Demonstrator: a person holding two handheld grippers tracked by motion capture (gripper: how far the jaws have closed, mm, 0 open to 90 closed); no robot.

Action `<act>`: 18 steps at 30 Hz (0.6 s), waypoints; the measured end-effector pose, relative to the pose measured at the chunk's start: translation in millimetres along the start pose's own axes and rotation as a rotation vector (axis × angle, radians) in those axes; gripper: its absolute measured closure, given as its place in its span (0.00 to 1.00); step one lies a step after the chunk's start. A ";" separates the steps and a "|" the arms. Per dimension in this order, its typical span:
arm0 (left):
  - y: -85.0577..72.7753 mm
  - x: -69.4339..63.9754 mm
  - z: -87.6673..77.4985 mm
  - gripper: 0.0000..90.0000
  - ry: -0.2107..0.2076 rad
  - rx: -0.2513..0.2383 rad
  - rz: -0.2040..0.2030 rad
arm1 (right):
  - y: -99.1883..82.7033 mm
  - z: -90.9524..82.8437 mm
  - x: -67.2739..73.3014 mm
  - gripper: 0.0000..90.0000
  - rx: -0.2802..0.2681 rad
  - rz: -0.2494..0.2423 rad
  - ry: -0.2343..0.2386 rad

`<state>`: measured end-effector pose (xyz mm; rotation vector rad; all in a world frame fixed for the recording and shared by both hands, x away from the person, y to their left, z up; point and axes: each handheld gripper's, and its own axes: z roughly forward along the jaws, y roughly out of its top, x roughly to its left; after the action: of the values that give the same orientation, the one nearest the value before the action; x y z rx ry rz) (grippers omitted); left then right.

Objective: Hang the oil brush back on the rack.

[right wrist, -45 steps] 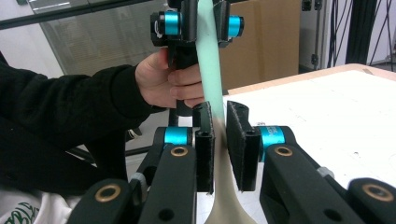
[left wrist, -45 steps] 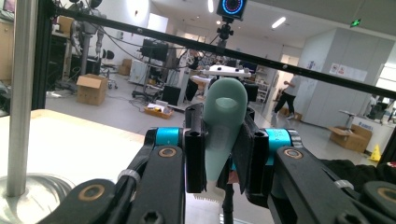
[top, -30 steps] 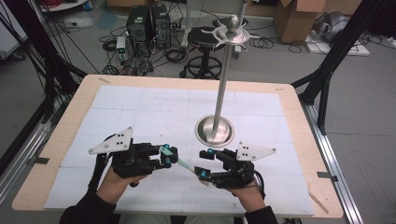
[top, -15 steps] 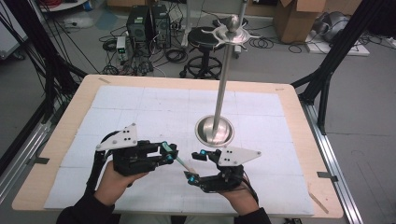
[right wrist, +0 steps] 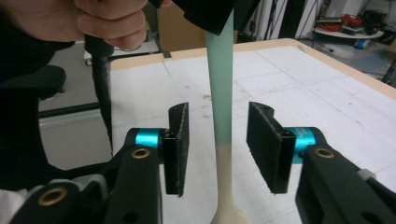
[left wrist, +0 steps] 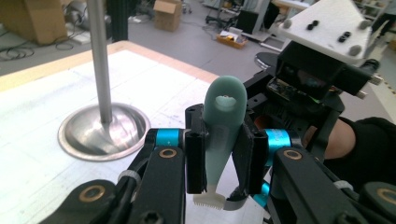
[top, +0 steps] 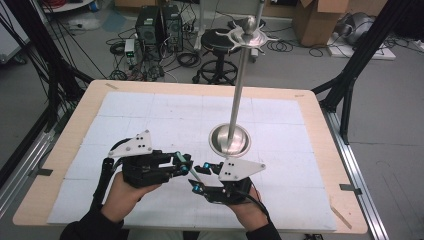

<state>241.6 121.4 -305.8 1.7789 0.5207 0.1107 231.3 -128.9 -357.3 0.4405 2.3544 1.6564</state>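
High view: left gripper [top: 184, 163] & right gripper [top: 200, 176] meet at tabletop's [top: 150, 107] 6 o'clock — handover step. Left gripper view: jaws clamped on mint toothbrush [left wrist: 222, 126]. Right gripper view: jaws have just been closing, half open, straddling handle [right wrist: 220, 84], pads not touching. Next, I'd judge: right closes before left lets go.

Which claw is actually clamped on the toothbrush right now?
The left claw: its pads press the mint-green toothbrush handle. The right claw straddles the handle with gaps on both sides, though its jaws have just been closing.
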 end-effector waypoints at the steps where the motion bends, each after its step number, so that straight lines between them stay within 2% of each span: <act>1: 0.4 0.1 0.2 0.84 0.007 -0.002 -0.011 | 0.0 0.7 -0.1 0.66 0.000 -0.003 -0.008; 6: 1.6 0.6 1.3 0.84 0.027 -0.009 -0.043 | 0.2 2.2 0.3 0.71 0.005 0.001 -0.024; 12: 1.4 -0.6 2.7 0.84 0.025 -0.020 -0.043 | -0.3 2.1 0.4 0.79 0.015 -0.002 -0.047; 16: 1.4 -1.3 3.5 0.84 0.021 -0.028 -0.051 | -0.3 1.2 1.9 0.89 0.016 -0.019 -0.071; 18: 1.7 -0.7 3.3 0.84 0.018 -0.031 -0.055 | 0.1 0.1 3.2 0.90 0.013 -0.034 -0.088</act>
<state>242.6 117.9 -305.0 1.7329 0.5775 0.0955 228.4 -127.6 -357.3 0.4631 2.2975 1.5751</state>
